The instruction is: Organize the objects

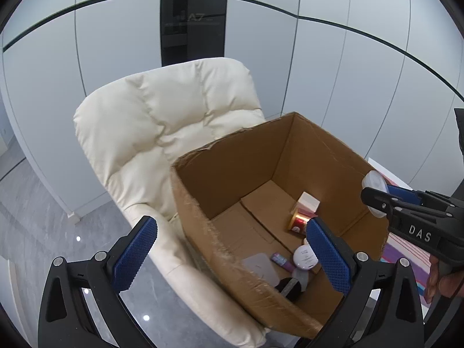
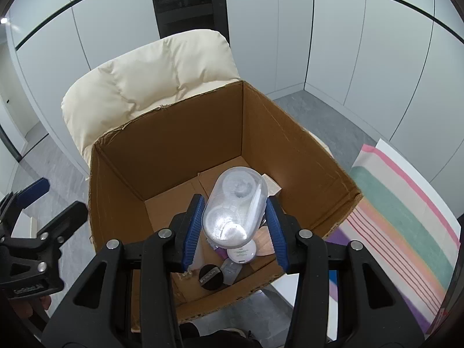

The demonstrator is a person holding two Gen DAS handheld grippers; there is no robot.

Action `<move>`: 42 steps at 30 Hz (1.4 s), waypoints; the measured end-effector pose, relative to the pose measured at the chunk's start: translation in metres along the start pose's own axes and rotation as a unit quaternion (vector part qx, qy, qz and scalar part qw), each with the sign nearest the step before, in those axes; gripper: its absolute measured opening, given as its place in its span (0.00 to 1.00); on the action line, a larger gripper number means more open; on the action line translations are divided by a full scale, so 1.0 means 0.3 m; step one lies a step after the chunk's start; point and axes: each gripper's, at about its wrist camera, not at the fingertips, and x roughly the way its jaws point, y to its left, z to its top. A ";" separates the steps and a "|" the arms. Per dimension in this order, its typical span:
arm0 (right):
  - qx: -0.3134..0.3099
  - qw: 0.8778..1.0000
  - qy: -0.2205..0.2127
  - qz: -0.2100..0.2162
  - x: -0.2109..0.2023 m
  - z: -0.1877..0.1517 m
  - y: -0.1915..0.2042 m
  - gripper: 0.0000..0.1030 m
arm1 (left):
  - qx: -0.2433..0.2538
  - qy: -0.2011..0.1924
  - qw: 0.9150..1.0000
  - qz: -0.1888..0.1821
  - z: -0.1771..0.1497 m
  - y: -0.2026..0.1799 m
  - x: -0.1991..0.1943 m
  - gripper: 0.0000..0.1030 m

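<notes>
Clear oval plastic case (image 2: 235, 206), pinched between the blue pads of the right gripper (image 2: 236, 226), hanging over the open brown cardboard box (image 2: 290, 133) on the cream padded armchair (image 2: 145, 84). Best lowered well inside before releasing, clear of the white round compact (image 2: 242, 253) and black round lid (image 2: 211, 277) on the floor. Left gripper (image 1: 232, 258) gaping wide, empty, over the near rim.

The cardboard box (image 2: 121, 174) stands on the seat of the armchair (image 2: 150, 72), before its backrest. Inside, on the box floor, lie a round compact (image 2: 242, 253), a round lid (image 2: 211, 277) and a small carton (image 1: 308, 201). The striped cloth (image 2: 400, 220) lies right of the box.
</notes>
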 end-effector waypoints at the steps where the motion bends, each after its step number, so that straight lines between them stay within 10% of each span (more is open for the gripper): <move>1: 0.004 1.000 0.000 -0.001 0.004 0.003 0.002 0.57 | -0.001 0.000 1.000 0.001 -0.002 0.008 -0.002 1.00; 3: 0.012 1.000 -0.008 -0.009 0.004 0.008 0.002 0.90 | -0.002 0.000 1.000 0.005 -0.005 0.022 -0.003 1.00; 8: 0.033 0.999 -0.016 -0.023 -0.002 0.015 -0.009 0.99 | -0.013 0.000 1.000 0.008 0.000 0.043 -0.005 1.00; 42: 0.060 0.996 0.001 -0.063 -0.077 -0.068 -0.297 1.00 | 0.034 0.018 0.998 -0.042 0.034 -0.299 0.084 1.00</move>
